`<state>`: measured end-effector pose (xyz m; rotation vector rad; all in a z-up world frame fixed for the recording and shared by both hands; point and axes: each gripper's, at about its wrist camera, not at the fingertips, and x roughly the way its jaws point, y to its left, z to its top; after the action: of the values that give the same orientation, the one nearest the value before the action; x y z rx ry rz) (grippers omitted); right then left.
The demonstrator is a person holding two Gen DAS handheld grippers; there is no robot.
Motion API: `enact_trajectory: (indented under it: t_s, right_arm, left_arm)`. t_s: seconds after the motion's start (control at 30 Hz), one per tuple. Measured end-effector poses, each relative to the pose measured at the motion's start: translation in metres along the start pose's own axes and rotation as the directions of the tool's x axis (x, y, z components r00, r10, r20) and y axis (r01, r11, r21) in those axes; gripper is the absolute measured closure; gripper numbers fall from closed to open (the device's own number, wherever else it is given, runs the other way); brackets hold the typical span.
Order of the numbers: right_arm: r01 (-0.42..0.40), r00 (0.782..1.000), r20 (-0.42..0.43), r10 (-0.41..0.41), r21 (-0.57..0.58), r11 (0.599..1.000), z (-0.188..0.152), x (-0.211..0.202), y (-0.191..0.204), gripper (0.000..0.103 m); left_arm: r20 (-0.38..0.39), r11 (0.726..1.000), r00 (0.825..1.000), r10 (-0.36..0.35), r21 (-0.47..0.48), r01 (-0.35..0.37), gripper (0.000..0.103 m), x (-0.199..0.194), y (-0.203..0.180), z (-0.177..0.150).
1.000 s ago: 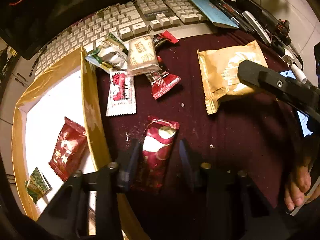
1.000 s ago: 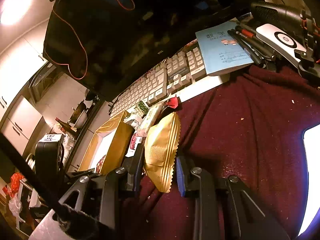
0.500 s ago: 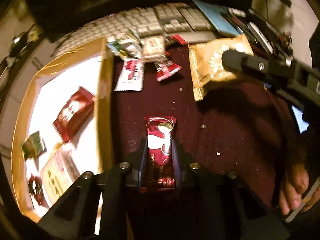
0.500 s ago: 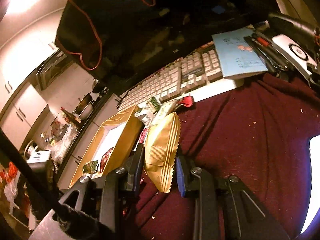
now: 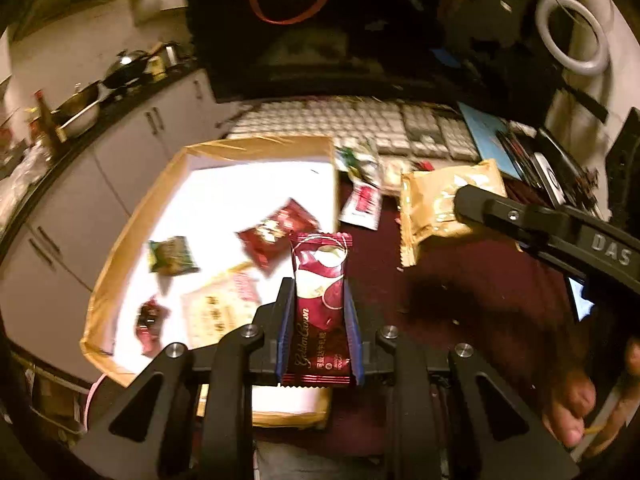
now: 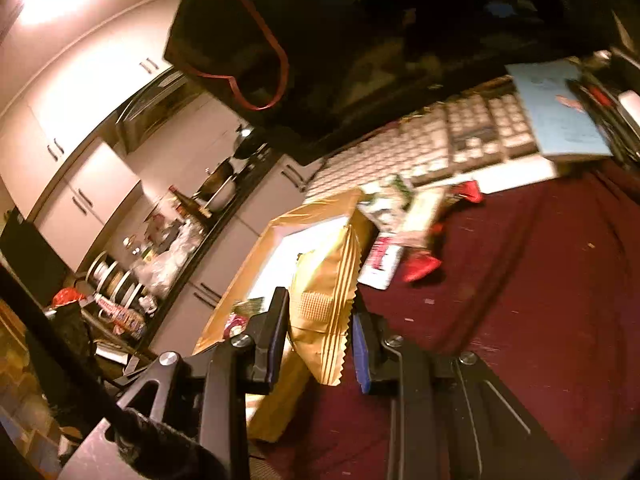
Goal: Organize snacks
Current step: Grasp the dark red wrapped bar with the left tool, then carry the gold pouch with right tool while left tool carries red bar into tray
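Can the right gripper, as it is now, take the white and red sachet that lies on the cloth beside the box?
Probably not yet. The right gripper is shut on the gold packet, so its fingers are occupied. The white and red sachet lies uncovered ahead of it on the cloth; only the load prevents it.

Dim, warm-lit kitchen. Pale flat-front cabinets with dark bar handles; dark counter crowded with steel pans. Maroon cloth-covered worktop.
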<state>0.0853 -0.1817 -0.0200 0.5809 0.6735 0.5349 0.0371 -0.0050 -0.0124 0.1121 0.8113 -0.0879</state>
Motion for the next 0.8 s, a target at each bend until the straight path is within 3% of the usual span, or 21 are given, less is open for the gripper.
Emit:
enact_trajectory:
  t_s: [0.27, 0.53, 0.8]
  right_arm:
    - [-0.044, 0.997, -0.061, 0.04, -0.074, 0.996, 0.012, 0.036, 0.043, 0.075]
    - [-0.046, 0.987, -0.158, 0.037, -0.052, 0.998, 0.02, 0.083, 0.045, 0.075]
    - [-0.015, 0.981, -0.195, 0.008, -0.037, 0.999, 0.029, 0.11, 0.042, 0.075]
  left_arm:
    - [0.021, 0.995, 0.997, 0.078, -0.064, -0.076, 0.077, 0.002, 0.034, 0.004]
    - [0.009, 0.986, 0.992, 0.127, -0.114, -0.125, 0.077, 0.014, 0.063, 0.007]
    - [0.001, 0.981, 0.991, 0.135, -0.139, -0.133, 0.077, 0.027, 0.079, 0.011]
